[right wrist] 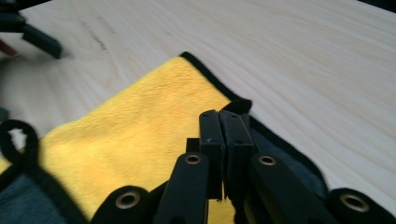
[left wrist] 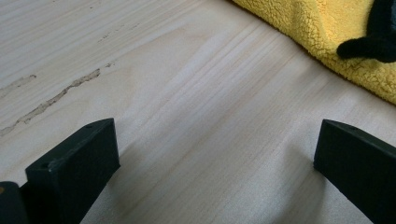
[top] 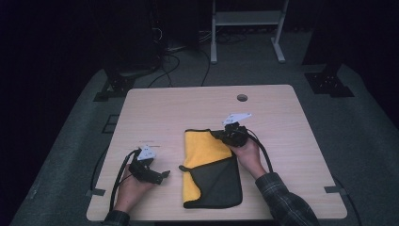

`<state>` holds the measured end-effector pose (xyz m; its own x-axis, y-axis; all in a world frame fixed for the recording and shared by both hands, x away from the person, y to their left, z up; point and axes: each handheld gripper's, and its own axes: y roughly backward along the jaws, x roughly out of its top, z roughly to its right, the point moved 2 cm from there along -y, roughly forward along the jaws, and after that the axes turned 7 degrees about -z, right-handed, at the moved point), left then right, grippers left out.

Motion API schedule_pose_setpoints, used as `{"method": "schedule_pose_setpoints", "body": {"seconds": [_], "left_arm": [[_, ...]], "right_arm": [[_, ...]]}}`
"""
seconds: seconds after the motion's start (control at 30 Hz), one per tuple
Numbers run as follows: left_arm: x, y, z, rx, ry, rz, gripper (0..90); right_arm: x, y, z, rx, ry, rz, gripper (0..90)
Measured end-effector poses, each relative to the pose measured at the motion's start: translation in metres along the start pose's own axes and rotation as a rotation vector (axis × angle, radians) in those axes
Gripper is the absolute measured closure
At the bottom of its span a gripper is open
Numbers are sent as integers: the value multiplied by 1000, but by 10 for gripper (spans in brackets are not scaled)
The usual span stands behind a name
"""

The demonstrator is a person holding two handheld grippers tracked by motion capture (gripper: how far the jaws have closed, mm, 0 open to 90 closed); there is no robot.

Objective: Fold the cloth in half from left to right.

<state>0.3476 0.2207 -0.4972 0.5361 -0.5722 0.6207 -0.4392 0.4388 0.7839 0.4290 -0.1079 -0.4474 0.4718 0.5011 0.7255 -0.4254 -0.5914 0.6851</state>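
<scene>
Yellow cloth [right wrist: 140, 126] corner hidden between right gripper's [right wrist: 226, 122] jaws.

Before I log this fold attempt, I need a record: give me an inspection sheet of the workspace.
Surface: light wooden table, round hole near the far edge, scuff marks on the left part.
Job's things: yellow cloth with dark grey backing and black trim, partly folded, black hanging loop at its left edge.
Clutter: nothing seen.
Grippers: right gripper shut on the cloth's far right corner; left gripper open, on bare wood beside the cloth.
Cables: one black cable trails from each gripper; more on the floor.
Surroundings: grey carpet, white frame, dark stands.
</scene>
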Motion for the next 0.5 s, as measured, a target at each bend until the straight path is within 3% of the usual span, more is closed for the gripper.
{"method": "schedule_pose_setpoints", "body": {"seconds": [0.2,0.5], "left_arm": [[0,0,0,-1,1,0,0],[0,0,0,0,2,-1,0]], "right_arm": [[-2,3,22,-55,-60,-1,879],[-14,-6,49,-110,-127,-57,883]]}}
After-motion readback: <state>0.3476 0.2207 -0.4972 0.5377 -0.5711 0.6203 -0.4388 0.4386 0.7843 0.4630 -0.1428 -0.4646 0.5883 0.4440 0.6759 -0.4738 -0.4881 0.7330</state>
